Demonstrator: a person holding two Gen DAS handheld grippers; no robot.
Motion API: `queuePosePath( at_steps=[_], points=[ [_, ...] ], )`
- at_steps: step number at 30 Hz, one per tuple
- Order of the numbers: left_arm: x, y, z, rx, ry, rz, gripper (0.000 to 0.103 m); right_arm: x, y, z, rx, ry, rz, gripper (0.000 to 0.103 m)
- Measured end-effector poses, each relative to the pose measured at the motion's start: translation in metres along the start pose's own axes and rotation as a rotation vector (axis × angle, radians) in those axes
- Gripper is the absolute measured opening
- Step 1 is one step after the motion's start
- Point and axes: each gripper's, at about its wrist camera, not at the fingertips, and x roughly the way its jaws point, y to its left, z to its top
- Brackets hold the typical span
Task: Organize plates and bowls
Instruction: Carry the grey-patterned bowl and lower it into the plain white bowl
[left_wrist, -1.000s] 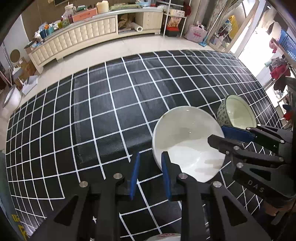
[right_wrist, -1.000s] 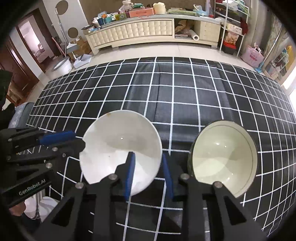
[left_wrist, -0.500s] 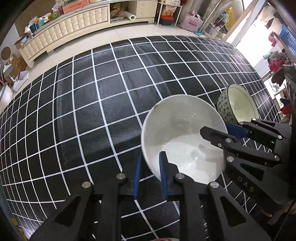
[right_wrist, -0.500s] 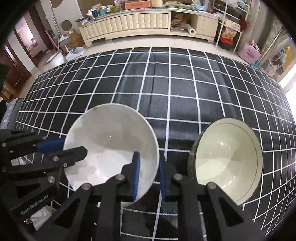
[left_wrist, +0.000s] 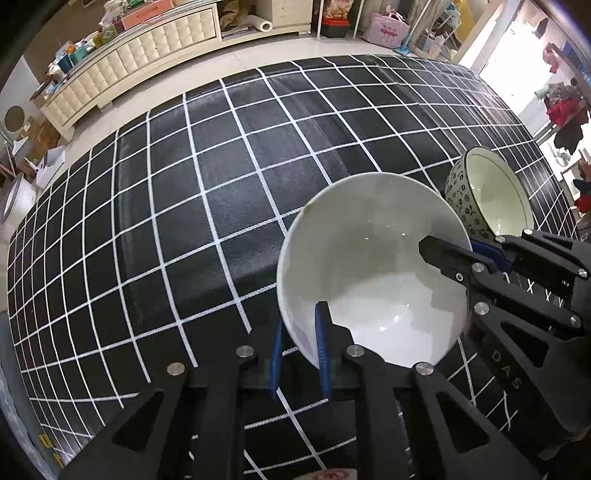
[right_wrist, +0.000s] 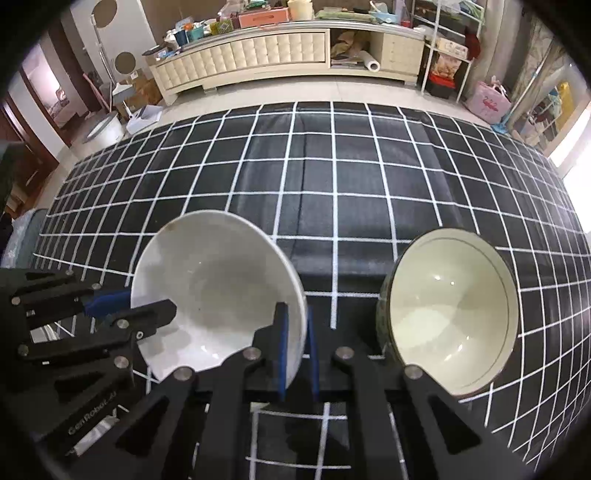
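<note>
Left wrist view: my left gripper (left_wrist: 298, 338) has just closed on the white bowl's (left_wrist: 369, 258) near rim; my right gripper (right_wrist: 295, 345) has just pinched its opposite rim. Patterned bowl (right_wrist: 448, 314) sits just beside it on the checked cloth (right_wrist: 332, 184).
</note>
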Motion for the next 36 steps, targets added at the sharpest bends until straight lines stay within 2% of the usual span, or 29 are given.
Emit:
queuePosePath(
  at_steps=[9, 16, 25, 36],
  points=[
    [-0.039, 0.004, -0.01, -0.003, -0.058, 0.027, 0.014, -0.026, 0.009, 0.001, 0.011, -0.033, 0.026, 0.013],
    [-0.082, 0.005, -0.028, -0.036, -0.114, 0.049, 0.014, -0.064, 0.026, -0.004, -0.003, -0.081, 0.046, 0.013],
    [-0.136, 0.004, -0.069, -0.078, -0.187, 0.074, 0.014, -0.104, 0.053, -0.024, -0.042, -0.127, 0.067, 0.013],
    [-0.157, 0.011, -0.128, -0.135, -0.203, 0.07, 0.014, -0.115, 0.073, -0.066, -0.055, -0.103, 0.107, 0.013]
  ],
)
